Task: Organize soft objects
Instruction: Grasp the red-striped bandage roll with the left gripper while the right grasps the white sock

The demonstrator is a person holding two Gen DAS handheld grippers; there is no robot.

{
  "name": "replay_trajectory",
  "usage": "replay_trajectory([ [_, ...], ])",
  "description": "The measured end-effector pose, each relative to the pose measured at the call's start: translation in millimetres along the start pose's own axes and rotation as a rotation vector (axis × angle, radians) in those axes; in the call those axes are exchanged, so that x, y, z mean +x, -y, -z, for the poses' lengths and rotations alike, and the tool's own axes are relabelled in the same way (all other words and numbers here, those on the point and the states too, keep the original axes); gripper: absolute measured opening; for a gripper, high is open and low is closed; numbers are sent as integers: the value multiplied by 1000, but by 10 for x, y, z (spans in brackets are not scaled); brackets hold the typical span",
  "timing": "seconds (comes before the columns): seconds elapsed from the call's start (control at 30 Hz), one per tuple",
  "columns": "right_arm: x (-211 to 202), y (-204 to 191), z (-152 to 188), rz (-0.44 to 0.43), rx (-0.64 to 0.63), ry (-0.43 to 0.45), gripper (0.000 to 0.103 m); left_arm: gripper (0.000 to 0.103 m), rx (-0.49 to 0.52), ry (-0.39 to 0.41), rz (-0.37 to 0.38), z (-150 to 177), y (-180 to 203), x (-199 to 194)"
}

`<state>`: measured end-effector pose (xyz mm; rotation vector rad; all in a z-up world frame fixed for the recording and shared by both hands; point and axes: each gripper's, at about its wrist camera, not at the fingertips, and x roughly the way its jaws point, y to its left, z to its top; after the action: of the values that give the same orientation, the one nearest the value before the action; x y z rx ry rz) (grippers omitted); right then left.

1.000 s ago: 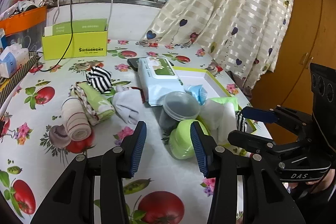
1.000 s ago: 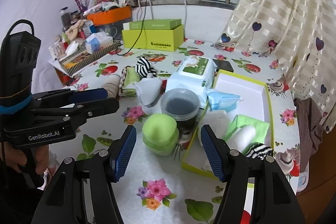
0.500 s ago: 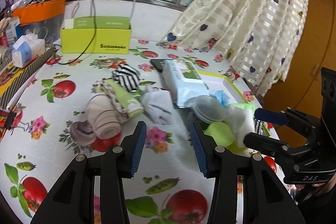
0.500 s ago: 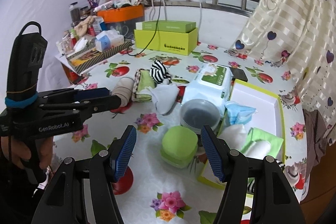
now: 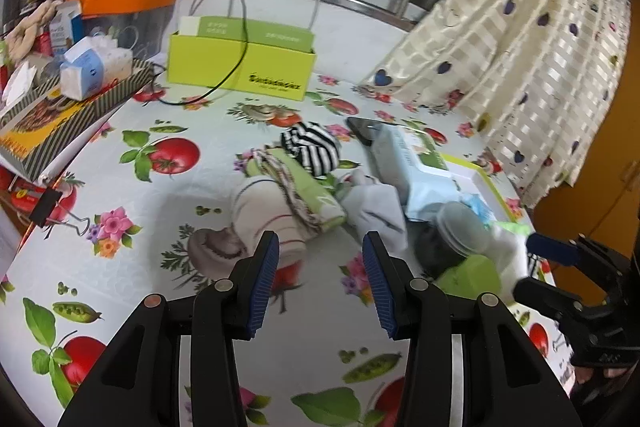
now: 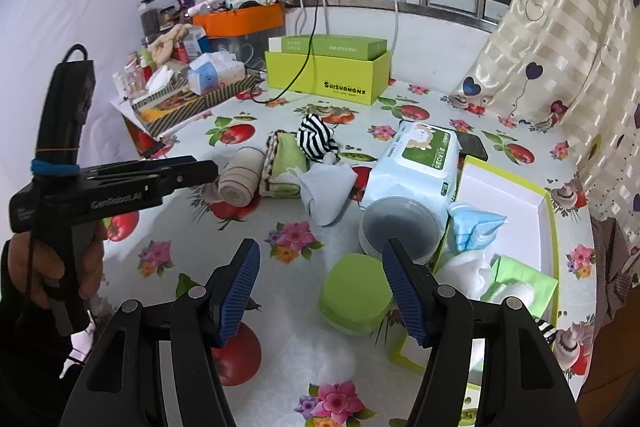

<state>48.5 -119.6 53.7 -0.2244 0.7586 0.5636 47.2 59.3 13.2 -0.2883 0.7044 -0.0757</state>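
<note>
The left gripper (image 5: 318, 269) is held with its jaws apart and nothing between them, above the tomato-print tablecloth (image 5: 160, 211), just short of a rolled beige sock (image 5: 264, 211). Touching that roll on its right lies a folded green cloth (image 5: 308, 187), with a black-and-white striped sock (image 5: 312, 147) at its far end and a pale grey sock (image 5: 372, 207) further right. The right gripper (image 6: 320, 287) is likewise seen open and empty, over a green lidded container (image 6: 356, 291). Beyond it stand a clear round tub (image 6: 400, 225) and a wet-wipes pack (image 6: 420, 163). To the right, a shallow yellow-rimmed box (image 6: 512, 183) holds soft items (white and green ones, partly hidden).
</note>
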Motion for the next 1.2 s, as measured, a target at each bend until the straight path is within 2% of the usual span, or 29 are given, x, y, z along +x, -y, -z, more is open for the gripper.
replay_trajectory([
  [0.2, 63, 39, -10, -3, 4, -8, 64, 45, -44, -15, -57, -56, -146, 211],
  [0.6, 341, 34, -223, -8, -25, -36, 64, 48, -89, -72, -97, -74, -299, 620],
  [0.7, 510, 1, -293, -6, -38, -68, 64, 48, -93, -88, -111, -61, -338, 683],
  [0.77, 623, -8, -334, -5, -44, -92, 64, 48, -94, -97, -94, -46, -352, 729],
  [1.2, 1270, -79, -548, 58, -108, -235, 64, 48, -58, -59, -76, -20, -362, 750],
])
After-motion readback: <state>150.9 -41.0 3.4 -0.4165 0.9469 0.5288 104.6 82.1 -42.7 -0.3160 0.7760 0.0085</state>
